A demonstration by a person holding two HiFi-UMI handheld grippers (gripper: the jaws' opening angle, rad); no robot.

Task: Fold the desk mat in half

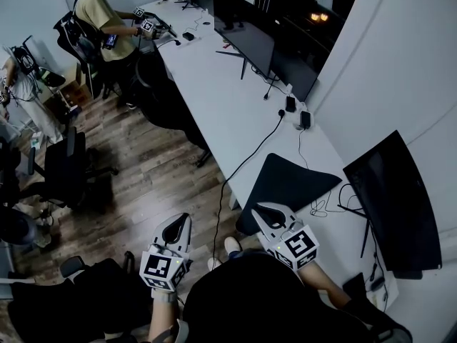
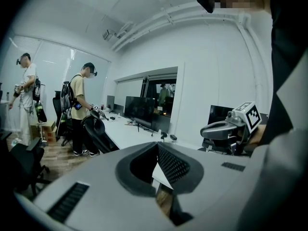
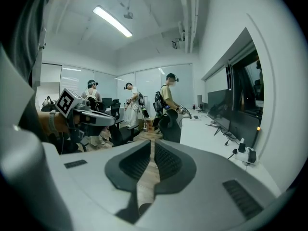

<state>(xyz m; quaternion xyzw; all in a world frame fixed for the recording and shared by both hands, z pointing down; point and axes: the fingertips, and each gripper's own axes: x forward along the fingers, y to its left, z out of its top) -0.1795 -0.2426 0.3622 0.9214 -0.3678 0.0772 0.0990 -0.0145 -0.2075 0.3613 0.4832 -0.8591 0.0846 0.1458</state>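
Observation:
The dark desk mat (image 1: 289, 181) lies on the near part of the long white desk (image 1: 228, 113), its near-left corner hanging over the front edge. Both grippers are held up off the desk in front of my body. My left gripper (image 1: 180, 221) hangs over the wooden floor, left of the mat, and its jaws are together with nothing in them (image 2: 157, 146). My right gripper (image 1: 261, 211) sits just short of the mat's near edge, also shut and empty (image 3: 151, 143). The gripper views point out over the room and do not show the mat.
One monitor (image 1: 243, 31) stands on the desk behind the mat and another (image 1: 396, 199) to its right, with a black cable (image 1: 246, 159) and chargers between them. Office chairs (image 1: 68, 166) stand on the floor at the left. A person (image 1: 107, 20) with grippers works at the desk's far end.

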